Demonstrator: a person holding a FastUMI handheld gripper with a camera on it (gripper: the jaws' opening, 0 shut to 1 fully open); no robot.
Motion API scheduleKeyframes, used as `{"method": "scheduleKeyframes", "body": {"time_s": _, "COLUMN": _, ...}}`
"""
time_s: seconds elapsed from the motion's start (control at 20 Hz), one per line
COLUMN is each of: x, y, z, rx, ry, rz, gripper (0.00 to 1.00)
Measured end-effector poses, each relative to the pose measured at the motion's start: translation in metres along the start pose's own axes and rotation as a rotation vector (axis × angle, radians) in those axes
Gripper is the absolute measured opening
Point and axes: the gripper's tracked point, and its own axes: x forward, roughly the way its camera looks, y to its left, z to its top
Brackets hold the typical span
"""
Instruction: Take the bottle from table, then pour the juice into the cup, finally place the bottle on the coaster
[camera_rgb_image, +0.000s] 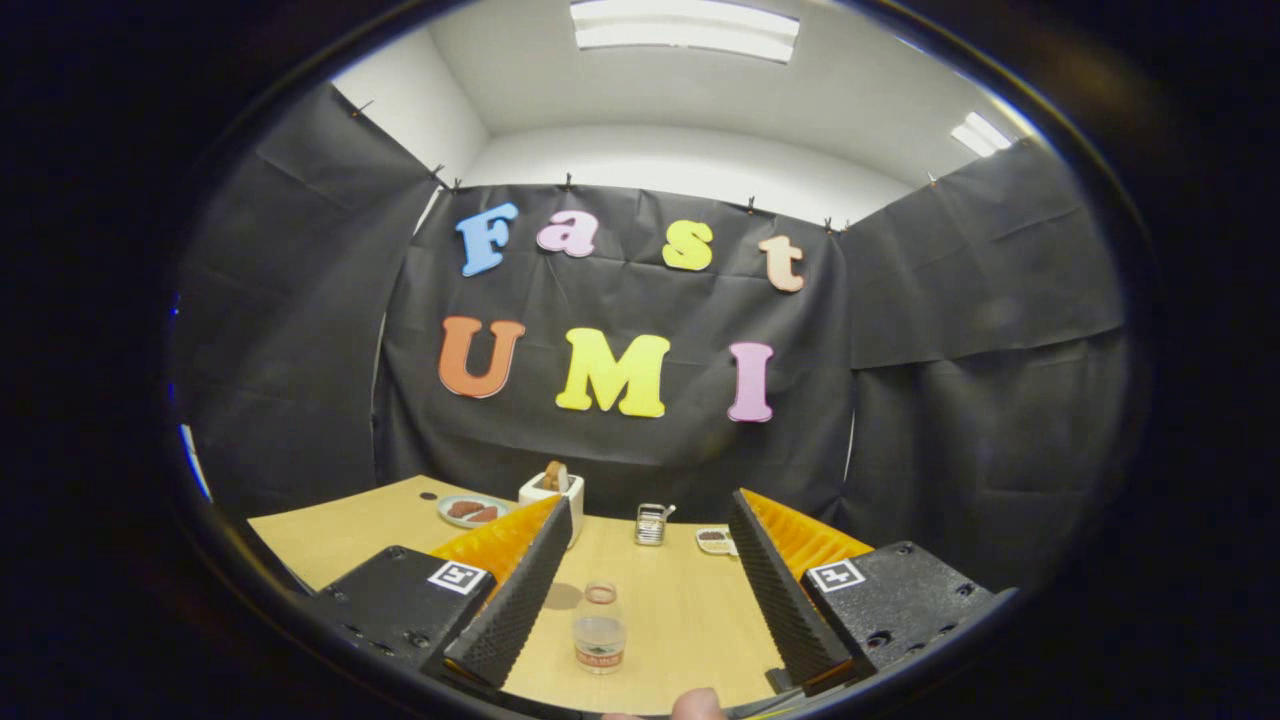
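Fingers (650, 590) wide apart, clear bottle (599, 628) upright between them, seemingly untouched, bare table (690, 610) around.

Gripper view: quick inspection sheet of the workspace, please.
Surface: wooden table, bare between the fingers apart from the bottle.
Job's things: bottle upright between the fingers, untouched; cup and coaster cannot be told.
Clutter: plate, white holder, small metal item and small dish, all beyond the fingers at the far edge.
Grippers: gripper open, fingers wide either side of the bottle.
Cables: nothing seen.
Surroundings: black cloth wall, ceiling lights.
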Motion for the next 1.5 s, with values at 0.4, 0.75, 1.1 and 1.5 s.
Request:
{"method": "scheduleKeyframes", "body": {"time_s": 0.4, "x": -0.004, "y": -0.009, "z": -0.021, "rx": 0.005, "ry": 0.003, "rz": -0.009, "gripper": 1.0}}
{"method": "scheduleKeyframes", "body": {"time_s": 0.75, "x": -0.009, "y": -0.014, "z": -0.069, "rx": 0.005, "ry": 0.053, "rz": 0.013, "gripper": 1.0}}
{"method": "scheduleKeyframes", "body": {"time_s": 1.1, "x": 0.001, "y": 0.006, "z": -0.146, "rx": 0.067, "ry": 0.101, "rz": 0.08, "gripper": 1.0}}
{"method": "scheduleKeyframes", "body": {"time_s": 1.5, "x": 0.028, "y": 0.036, "z": -0.22, "rx": 0.054, "ry": 0.201, "rz": 0.117, "gripper": 1.0}}
